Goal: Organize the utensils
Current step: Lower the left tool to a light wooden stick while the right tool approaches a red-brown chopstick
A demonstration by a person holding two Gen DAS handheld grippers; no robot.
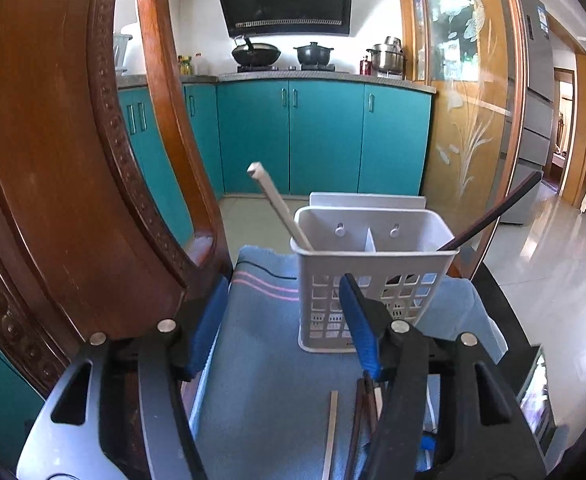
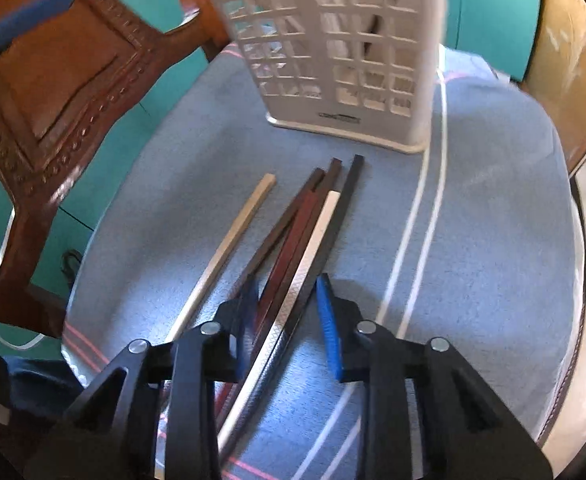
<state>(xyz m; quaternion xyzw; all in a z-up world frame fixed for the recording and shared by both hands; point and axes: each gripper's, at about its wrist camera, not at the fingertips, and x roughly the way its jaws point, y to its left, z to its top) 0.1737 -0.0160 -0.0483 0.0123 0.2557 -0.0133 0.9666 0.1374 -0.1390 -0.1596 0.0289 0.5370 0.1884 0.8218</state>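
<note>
A white slotted utensil holder (image 1: 373,268) stands on a blue cloth (image 1: 261,344); it shows from below its rim in the right wrist view (image 2: 333,40). A white chopstick (image 1: 279,204) leans in its left compartment and a dark chopstick (image 1: 493,212) in its right. My left gripper (image 1: 281,320) is open and empty in front of the holder. Several chopsticks lie on the cloth: a white one (image 2: 229,244) apart, and a dark and white bunch (image 2: 305,236). My right gripper (image 2: 289,312) is open, its fingers straddling the bunch low over the cloth.
A carved wooden chair back (image 1: 53,140) stands close on the left, also in the right wrist view (image 2: 53,92). The cloth covers a round dark table whose edge (image 2: 577,320) curves on the right. Teal kitchen cabinets (image 1: 325,136) and a stove are beyond.
</note>
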